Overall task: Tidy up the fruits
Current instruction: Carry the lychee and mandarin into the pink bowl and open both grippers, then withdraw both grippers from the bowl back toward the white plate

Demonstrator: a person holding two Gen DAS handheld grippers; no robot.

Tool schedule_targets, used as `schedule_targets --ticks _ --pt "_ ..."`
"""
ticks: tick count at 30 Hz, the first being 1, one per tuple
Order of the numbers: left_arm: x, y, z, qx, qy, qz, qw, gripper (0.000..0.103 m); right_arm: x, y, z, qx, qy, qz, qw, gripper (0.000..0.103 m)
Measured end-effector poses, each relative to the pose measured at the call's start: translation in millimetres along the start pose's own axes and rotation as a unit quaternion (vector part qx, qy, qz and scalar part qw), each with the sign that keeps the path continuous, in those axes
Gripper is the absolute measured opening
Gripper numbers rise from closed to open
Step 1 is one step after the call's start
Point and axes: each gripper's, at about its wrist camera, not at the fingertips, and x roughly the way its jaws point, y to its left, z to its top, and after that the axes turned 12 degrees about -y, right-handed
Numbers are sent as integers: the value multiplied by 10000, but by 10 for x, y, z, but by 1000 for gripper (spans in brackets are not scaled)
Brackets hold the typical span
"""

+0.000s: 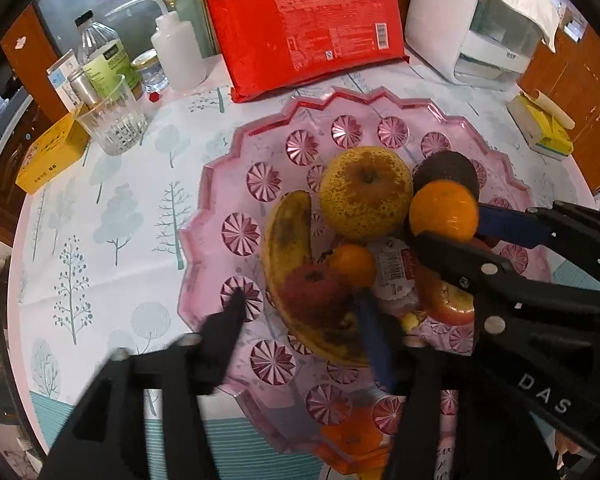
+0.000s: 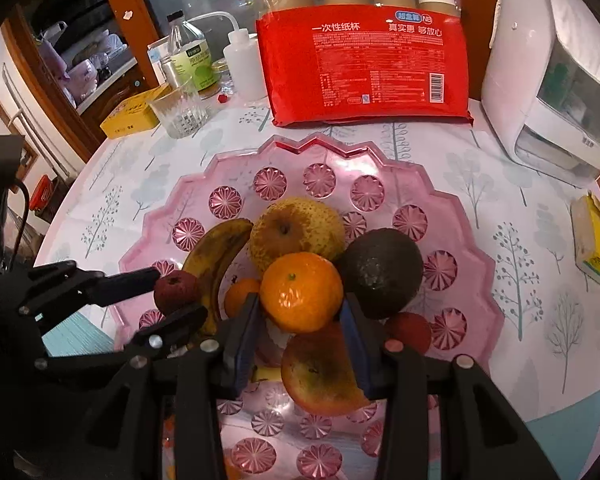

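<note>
The right gripper [image 2: 302, 320] pinches the orange [image 2: 302, 291], firm and round, across its middle; the left gripper [image 1: 304, 312] stands spread around the lychee [image 1: 316, 294], probably brittle-skinned, at the plate's [image 1: 203, 240] seven o'clock.

A round table [image 2: 480, 168] stood covered by a pale cloth [image 1: 111, 216] printed with grey-green trees. Behind it ran reddish-brown wooden cabinets [image 2: 111, 8] with glass doors [image 1: 83, 4], dishes dimly visible on a shelf inside. More brown wood panelling [image 1: 572, 68] closed the right side. Warm indoor light glared off the glass.
</note>
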Motion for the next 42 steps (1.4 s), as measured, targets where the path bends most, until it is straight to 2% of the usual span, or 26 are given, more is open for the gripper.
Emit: schedule_targets --ticks 6,13,21,31,42 --pt "-73 45 -26 -90 -93 1 9999 76 -112 -25 -8 166 -169 204 9995 42" --pt "-257 44 -46 -193 -236 4 9995 80 -357 -9 10 342 -412 302 9981 42" --pt "-507 60 -87 -351 -318 27 9989 81 -606 42 -39 385 -540 310 9973 42" --pt "-975 122 -169 -421 -622 60 9972 82 -995 125 -149 393 -749 305 9959 42" --pt "-1417 141 -440 -400 -883 130 9952 84 -1427 266 -396 356 -956 281 9944 42"
